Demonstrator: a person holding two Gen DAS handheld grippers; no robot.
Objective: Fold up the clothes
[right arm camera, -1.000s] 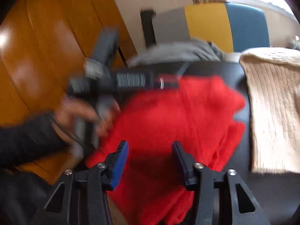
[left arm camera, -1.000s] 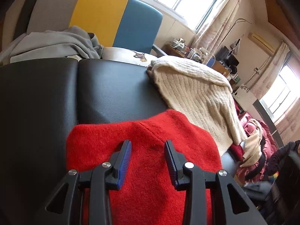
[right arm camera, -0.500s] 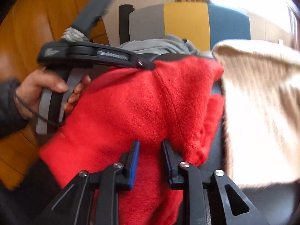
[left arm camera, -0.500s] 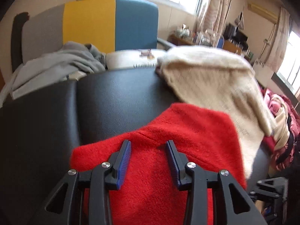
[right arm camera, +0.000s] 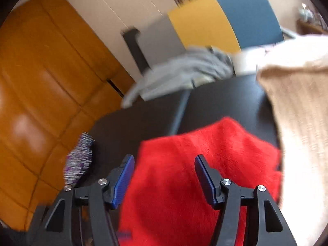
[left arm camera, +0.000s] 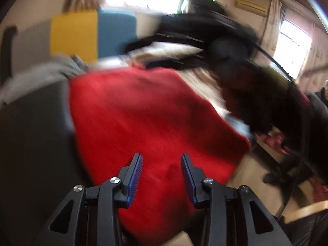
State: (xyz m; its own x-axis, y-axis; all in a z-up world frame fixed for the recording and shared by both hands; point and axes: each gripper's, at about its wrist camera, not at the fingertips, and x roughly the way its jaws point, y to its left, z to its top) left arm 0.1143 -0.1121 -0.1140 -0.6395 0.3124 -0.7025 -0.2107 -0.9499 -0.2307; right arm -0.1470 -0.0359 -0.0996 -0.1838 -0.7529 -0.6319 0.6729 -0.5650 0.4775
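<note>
Red sweater (left arm camera: pixel 147 123) front and centre, spread on the black padded surface (right arm camera: pixel 221 100), with its far edge near the cream knit (right arm camera: pixel 303 110) lying to the right. The left gripper (left arm camera: pixel 161 170) hangs over the near part of the red fabric, jaws apart, nothing pinched between the blue pads (left arm camera: pixel 135 176). Over on the other side, the right gripper (right arm camera: pixel 164 174) is spread wide too — empty, right above the sweater's near edge. In the left view a dark shape (left arm camera: pixel 235 47) sweeps over the cream knit; it's badly smeared, possibly the other tool and the person's sleeve, hard to say. Off to the left edge sits a purple bristled brush (right arm camera: pixel 79 160) (blurred). Behind it all — a grey garment (right arm camera: pixel 184 69) heaped against a grey, yellow and blue chair (right arm camera: pixel 205 24).
</note>
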